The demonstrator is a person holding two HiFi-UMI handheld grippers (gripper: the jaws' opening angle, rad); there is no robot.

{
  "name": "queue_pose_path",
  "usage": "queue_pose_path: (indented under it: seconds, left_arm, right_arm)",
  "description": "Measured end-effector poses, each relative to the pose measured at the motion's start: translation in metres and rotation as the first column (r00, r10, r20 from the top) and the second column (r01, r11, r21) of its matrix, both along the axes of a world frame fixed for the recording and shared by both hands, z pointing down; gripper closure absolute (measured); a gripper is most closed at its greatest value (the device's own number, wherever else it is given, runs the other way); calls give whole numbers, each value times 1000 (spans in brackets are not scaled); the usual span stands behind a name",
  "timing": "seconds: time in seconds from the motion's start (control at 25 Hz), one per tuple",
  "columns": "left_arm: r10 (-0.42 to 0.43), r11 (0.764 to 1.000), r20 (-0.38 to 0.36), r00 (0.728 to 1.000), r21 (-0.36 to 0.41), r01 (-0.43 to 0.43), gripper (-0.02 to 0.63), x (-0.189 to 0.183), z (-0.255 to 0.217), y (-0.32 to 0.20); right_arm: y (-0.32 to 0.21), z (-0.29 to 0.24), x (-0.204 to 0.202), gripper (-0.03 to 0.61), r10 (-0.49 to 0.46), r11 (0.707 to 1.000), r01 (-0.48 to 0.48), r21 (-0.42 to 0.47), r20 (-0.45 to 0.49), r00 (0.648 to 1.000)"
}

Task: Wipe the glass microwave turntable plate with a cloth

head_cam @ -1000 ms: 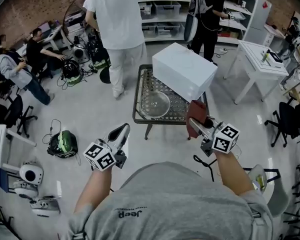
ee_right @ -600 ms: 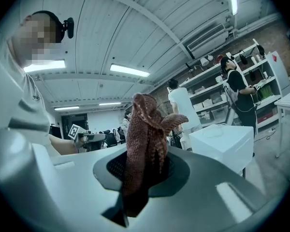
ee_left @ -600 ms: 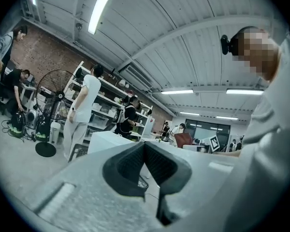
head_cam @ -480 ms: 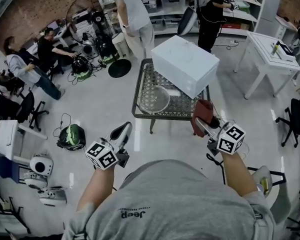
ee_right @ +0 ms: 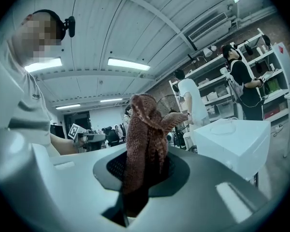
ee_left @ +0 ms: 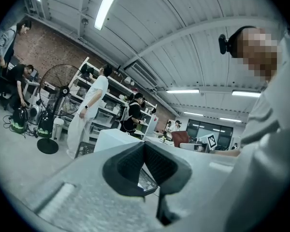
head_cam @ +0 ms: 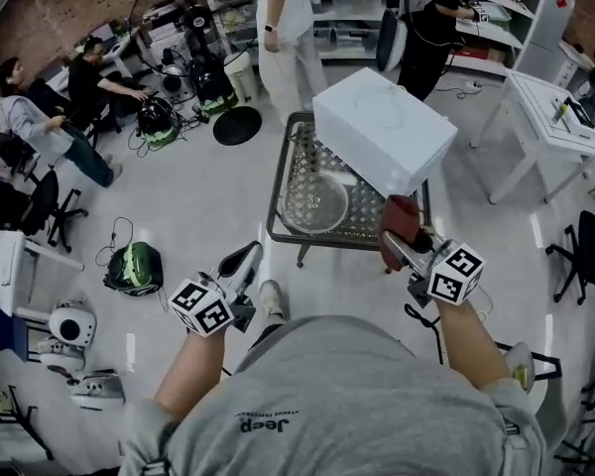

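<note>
Closer to bench (head_cam: 278,234) and glass plate (head_cam: 315,202) than second ago; cloth (head_cam: 398,220) clenched in right gripper (head_cam: 391,247) jaws; left gripper (head_cam: 242,258) jaws closed, empty; wiping pending.

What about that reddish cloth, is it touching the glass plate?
Apart. The head view shows the cloth pinched in the right gripper, with bare table mesh plainly showing between it and the glass plate.
</note>
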State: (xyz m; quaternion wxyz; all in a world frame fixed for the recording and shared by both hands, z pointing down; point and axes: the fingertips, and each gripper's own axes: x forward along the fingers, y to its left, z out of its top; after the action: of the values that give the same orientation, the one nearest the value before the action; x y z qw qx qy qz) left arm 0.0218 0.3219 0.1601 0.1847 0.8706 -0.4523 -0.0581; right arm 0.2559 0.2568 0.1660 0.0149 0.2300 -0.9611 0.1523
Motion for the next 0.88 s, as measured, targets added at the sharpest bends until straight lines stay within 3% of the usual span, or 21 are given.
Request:
queue_pose_path:
  seconds: [0.24, 0.36, 0.6, 0.88]
  left_arm:
    - [107, 994, -48, 993, -2, -107, 615, -85, 36, -105]
    - [208, 978, -47, 977, -16, -209, 615, -111, 47, -162]
    - [377, 925, -7, 926, -40, -377, 615, -140, 62, -239]
    - [402, 910, 20, 915, -121, -397, 615, -125, 108, -289]
  right_arm:
    - [-76, 6, -88, 503, 95, 995, -96, -6, -50, 994]
    - [-116, 11, -121, 503, 167, 985, -170, -33, -69, 984]
    - [-180, 22, -161, 503, 274, 955, -287, -74, -151, 950]
    - [-229, 56, -158, 503, 260, 946, -292, -142, -206, 943]
